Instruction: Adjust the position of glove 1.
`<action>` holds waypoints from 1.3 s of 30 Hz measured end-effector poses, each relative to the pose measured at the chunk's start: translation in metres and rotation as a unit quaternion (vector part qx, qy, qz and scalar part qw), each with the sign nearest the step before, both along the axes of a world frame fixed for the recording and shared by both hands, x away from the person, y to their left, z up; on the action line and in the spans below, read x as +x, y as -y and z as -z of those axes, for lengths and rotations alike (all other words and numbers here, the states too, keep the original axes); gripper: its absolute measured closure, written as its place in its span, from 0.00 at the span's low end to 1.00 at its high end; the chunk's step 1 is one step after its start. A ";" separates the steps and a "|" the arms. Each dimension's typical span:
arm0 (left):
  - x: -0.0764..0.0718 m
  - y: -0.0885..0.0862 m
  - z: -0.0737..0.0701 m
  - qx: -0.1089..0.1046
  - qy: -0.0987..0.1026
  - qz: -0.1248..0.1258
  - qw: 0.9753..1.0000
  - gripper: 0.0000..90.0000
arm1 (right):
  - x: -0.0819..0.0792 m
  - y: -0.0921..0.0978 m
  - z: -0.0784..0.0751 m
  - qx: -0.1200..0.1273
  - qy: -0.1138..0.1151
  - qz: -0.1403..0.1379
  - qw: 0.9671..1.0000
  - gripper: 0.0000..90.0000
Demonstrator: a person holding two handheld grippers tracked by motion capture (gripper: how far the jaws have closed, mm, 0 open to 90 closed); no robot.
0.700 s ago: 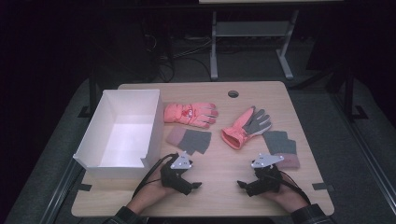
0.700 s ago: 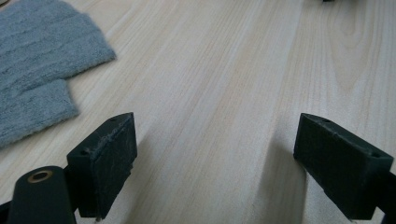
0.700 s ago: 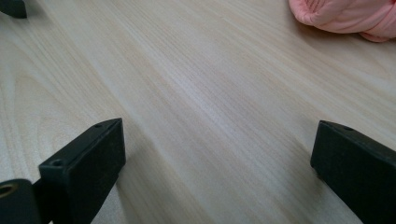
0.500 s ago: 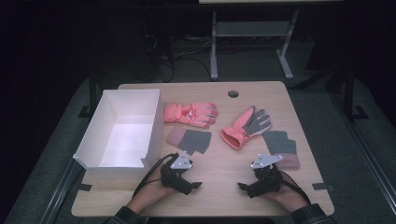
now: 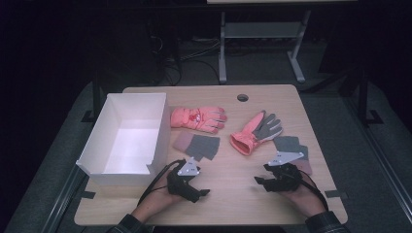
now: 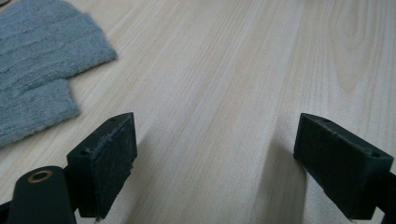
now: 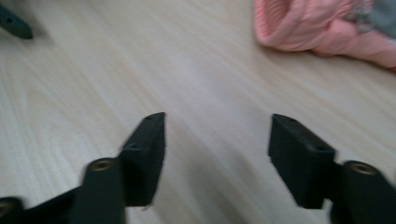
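Two pink gloves lie mid-table: one flat (image 5: pixel 197 118), one showing its grey palm (image 5: pixel 255 131). A grey knit glove (image 5: pixel 199 144) lies just beyond my left gripper (image 5: pixel 201 191) and appears at the upper left (image 6: pixel 37 60) of the left gripper view. A second grey glove (image 5: pixel 290 144) lies by my right gripper (image 5: pixel 260 180). Both grippers rest low near the table's front edge, pointing toward each other. The left gripper (image 6: pixel 215 158) is open over bare wood. The right gripper (image 7: pixel 217 149) is open too, with the pink glove's cuff (image 7: pixel 322 28) ahead of it.
A white open box (image 5: pixel 160 131) stands at the table's left side, close to my left hand. A round cable hole (image 5: pixel 242 97) sits near the far edge. The left gripper's jaw tip (image 7: pixel 14 23) appears at the upper left of the right gripper view.
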State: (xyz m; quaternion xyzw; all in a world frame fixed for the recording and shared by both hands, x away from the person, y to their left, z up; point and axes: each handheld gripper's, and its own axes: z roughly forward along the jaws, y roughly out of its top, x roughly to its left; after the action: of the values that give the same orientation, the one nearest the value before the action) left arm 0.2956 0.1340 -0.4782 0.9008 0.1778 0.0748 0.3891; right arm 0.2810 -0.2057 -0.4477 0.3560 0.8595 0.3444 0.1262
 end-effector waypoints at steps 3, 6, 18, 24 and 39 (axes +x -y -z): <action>0.000 0.000 0.000 -0.001 -0.003 -0.001 1.000 0.14 | 0.004 0.004 -0.003 0.006 0.000 0.011 1.000 0.52; 0.000 0.000 0.000 -0.001 -0.003 -0.001 1.000 0.14 | 0.010 0.014 -0.007 0.008 -0.001 0.029 1.000 0.58; 0.000 0.000 0.000 0.000 -0.002 -0.001 1.000 0.14 | 0.029 0.056 -0.010 0.021 -0.005 0.109 0.994 0.62; 0.000 0.000 0.000 0.000 -0.002 -0.001 1.000 0.14 | 0.039 0.074 -0.008 0.016 -0.003 0.146 0.989 0.66; 0.000 0.000 0.000 0.000 -0.003 -0.002 1.000 0.14 | 0.053 0.098 0.006 0.009 -0.028 0.198 0.980 0.71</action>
State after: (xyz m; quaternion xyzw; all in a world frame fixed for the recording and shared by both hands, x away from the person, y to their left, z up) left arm 0.2957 0.1335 -0.4781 0.9009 0.1804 0.0728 0.3881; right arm 0.3344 -0.3040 -0.4534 0.5297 0.7720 0.3105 0.1646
